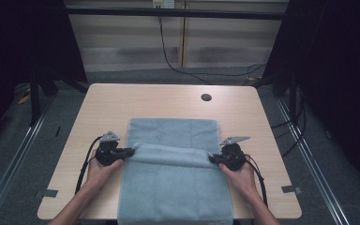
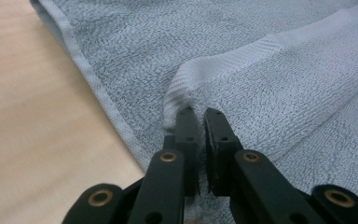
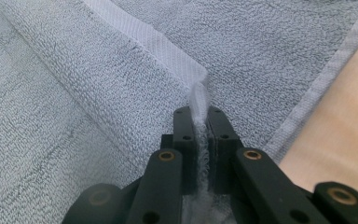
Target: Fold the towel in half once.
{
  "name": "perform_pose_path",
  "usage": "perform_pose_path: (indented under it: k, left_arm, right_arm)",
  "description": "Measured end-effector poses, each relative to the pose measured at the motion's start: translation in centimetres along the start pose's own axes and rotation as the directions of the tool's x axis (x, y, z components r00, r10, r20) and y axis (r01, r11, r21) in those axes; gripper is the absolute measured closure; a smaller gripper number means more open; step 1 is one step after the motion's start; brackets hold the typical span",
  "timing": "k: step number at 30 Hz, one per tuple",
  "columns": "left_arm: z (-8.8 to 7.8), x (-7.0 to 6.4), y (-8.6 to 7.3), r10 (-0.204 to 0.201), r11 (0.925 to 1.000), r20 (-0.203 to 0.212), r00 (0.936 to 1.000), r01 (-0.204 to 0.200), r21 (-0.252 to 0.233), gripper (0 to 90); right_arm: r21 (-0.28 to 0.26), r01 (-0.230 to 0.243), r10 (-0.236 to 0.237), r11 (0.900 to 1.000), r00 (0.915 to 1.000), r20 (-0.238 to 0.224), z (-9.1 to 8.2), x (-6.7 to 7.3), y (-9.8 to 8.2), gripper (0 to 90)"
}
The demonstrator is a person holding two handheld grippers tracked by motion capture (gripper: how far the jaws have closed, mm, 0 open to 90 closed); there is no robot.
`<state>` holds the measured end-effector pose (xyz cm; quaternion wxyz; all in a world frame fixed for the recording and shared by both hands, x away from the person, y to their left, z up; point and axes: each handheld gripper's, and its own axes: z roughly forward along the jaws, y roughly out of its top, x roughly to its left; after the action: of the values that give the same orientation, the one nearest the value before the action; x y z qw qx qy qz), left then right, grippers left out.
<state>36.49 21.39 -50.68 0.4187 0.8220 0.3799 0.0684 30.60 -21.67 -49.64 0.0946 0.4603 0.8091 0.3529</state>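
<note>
A light blue-grey towel (image 1: 173, 173) lies on the wooden table (image 1: 168, 101), its near end hanging over the front edge. One end is folded back, and its hem (image 1: 171, 152) stretches across the middle. My left gripper (image 1: 130, 152) is shut on the left corner of that hem, my right gripper (image 1: 212, 160) on the right corner. In the left gripper view the towel (image 2: 261, 70) corner is pinched between the jaws of the left gripper (image 2: 201, 112). In the right gripper view the towel (image 3: 74, 93) edge stands up between the closed jaws of the right gripper (image 3: 199, 112).
A dark round cable hole (image 1: 206, 97) sits near the table's far right. Bare tabletop flanks the towel on both sides. Black cables (image 1: 178, 65) run over the floor behind the table. Tape marks (image 1: 291, 189) sit near the front corners.
</note>
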Motion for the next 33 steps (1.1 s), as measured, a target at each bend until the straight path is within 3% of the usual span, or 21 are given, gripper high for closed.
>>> perform_pose_path:
  k: [3,10,18,22,27,31,33]
  left_arm:
    - [1.1,1.1,1.0,-0.028,0.9993,-0.025,0.9993,0.028,-0.025,85.4]
    - [3.4,3.2,3.4,-0.042,0.9986,-0.068,0.9968,0.039,-0.034,85.5]
    - [4.3,4.6,4.3,-0.065,0.9968,-0.064,0.9958,0.062,-0.051,85.4]
    - [4.7,5.1,4.8,-0.05,0.998,-0.061,0.9969,0.048,-0.04,85.4]
    - [5.0,5.8,5.5,-0.107,0.994,-0.035,0.9937,0.106,-0.028,85.3]
    - [4.1,5.5,6.1,-0.087,0.9961,-0.03,0.9957,0.087,-0.014,85.5]
    - [3.2,5.3,6.5,-0.084,0.9956,-0.016,0.9963,0.083,-0.044,85.4]
  right_arm:
    - [-0.003,-0.009,0.009,1.0,0.9999,0.012,0.7,-0.6,0.9,84.8]
    - [0.008,-0.034,0.034,0.999,0.9988,0.037,2.3,-2.2,3.1,84.8]
    - [-0.013,-0.068,0.069,0.998,0.9969,0.039,3.8,-4.6,5.0,84.8]
    - [-0.019,-0.082,0.083,0.996,0.9956,0.045,4.2,-5.1,5.5,84.8]
    - [-0.013,-0.089,0.09,0.996,0.9946,0.051,4.4,-5.3,5.9,84.7]
    - [-0.033,-0.122,0.122,0.992,0.9924,-0.018,3.9,-5.8,5.9,84.6]
    - [-0.052,-0.13,0.128,0.99,0.9909,-0.041,3.3,-6.1,6.0,84.7]
